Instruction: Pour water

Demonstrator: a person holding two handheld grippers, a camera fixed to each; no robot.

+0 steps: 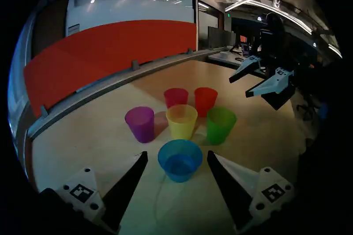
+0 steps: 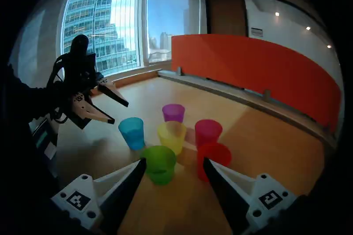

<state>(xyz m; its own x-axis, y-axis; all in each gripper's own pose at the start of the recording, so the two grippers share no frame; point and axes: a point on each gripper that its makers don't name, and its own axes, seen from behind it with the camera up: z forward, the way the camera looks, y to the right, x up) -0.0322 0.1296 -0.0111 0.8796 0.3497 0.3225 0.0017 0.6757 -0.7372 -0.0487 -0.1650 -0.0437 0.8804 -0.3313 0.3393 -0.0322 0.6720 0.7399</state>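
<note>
In the left gripper view, your left gripper (image 1: 176, 153) sits at the bottom of the frame with its fingers spread wide and grasping nothing. A blue cup (image 1: 180, 161) stands on the wooden table (image 1: 264, 147) between the fingertips, with a gap on each side. Behind it, at centre frame, five more cups cluster: purple cup (image 1: 140, 124), yellow cup (image 1: 181, 121), green cup (image 1: 220, 124), pink cup (image 1: 176, 97) and red cup (image 1: 205, 100). You cannot tell whether any cup holds water.

In the right gripper view, your right gripper (image 2: 174, 160) is low in the frame, also spread apart and empty. The green cup stands just ahead of its left fingertip and the red cup just ahead of its right one. An orange partition (image 2: 264, 72) runs across the upper right.
</note>
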